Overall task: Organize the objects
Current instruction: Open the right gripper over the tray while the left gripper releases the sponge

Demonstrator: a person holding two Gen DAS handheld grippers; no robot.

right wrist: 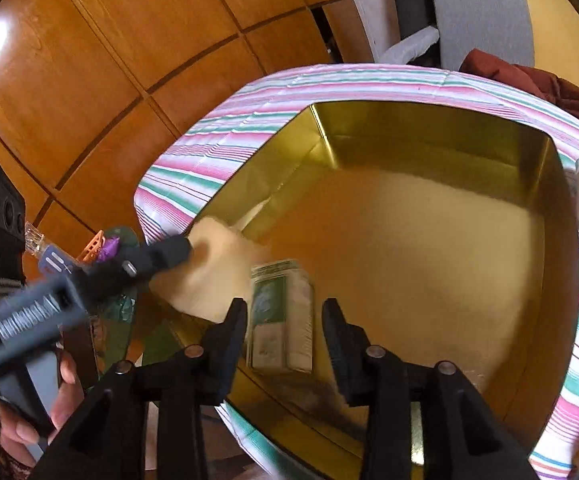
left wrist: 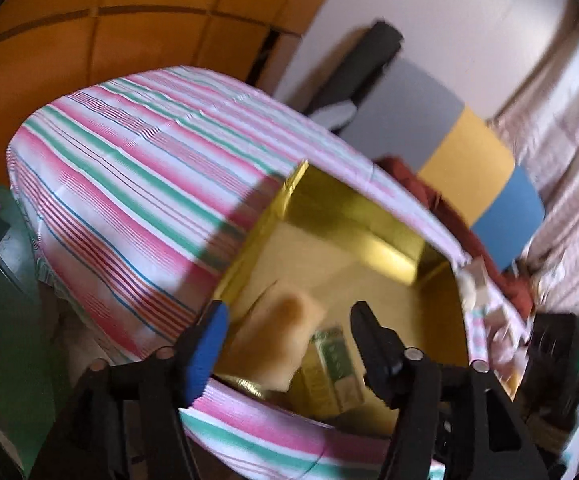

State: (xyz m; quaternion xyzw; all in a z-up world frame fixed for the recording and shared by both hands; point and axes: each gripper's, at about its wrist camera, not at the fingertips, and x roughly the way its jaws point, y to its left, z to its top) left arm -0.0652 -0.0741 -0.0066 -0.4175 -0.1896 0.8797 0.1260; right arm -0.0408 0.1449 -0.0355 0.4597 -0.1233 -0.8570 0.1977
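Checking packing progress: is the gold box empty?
No. The gold box holds a cream sponge-like block and a green-and-white carton.

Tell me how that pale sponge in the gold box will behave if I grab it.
The sponge looks soft and porous, so it probably squashes between the fingers and weighs little. It lies against the green carton, so lifting it may nudge the carton. Its blocky shape shouldn't roll.
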